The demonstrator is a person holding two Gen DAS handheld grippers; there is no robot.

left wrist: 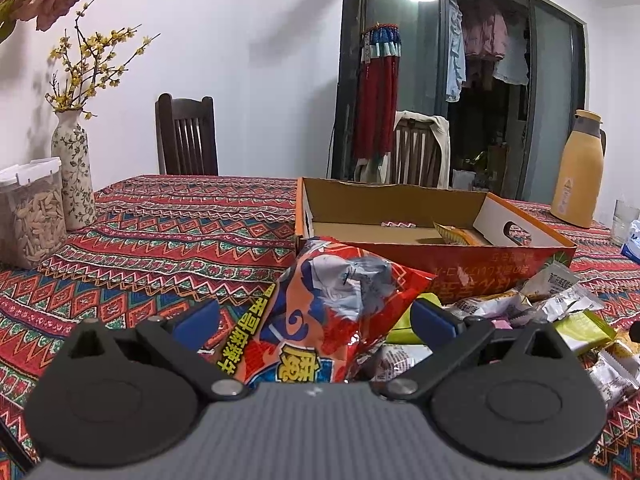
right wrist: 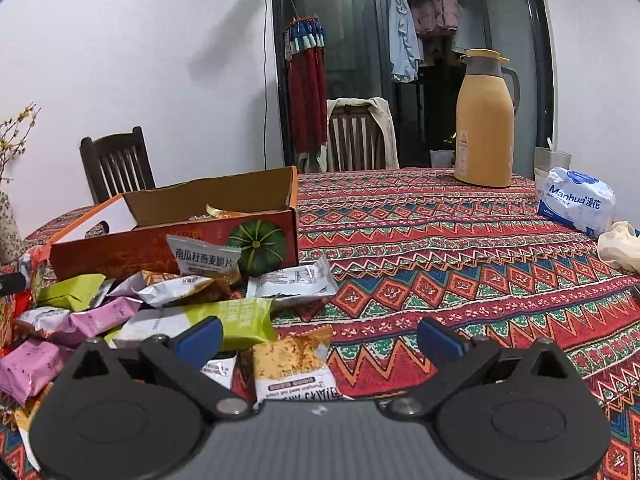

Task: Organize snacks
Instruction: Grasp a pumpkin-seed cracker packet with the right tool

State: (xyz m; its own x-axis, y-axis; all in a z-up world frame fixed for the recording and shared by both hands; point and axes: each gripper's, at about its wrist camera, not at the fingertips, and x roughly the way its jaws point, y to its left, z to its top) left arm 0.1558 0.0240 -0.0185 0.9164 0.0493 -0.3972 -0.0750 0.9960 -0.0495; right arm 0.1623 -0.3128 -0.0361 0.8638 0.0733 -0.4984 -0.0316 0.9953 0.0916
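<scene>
L gripper (left wrist: 316,322) wide round red bag (left wrist: 332,312), contact unclear; R gripper (right wrist: 320,340) wide, empty; tissue pack (right wrist: 578,200) reads "Manhua".

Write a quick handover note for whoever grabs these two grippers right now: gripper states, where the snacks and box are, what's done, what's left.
Left gripper: jaws open, a big red snack bag sits between the fingers, not visibly clamped.
Right gripper: open, holding nothing, hovering at the right edge of the snack pile with a yellow-topped packet just ahead of it.
Cardboard box: open on the patterned tablecloth, behind the pile.
Done: an orange packet is in the box, maybe little else.
Left: nearly all packets are loose in front of the box; grip the red bag, box it, then clear the pile.
</scene>
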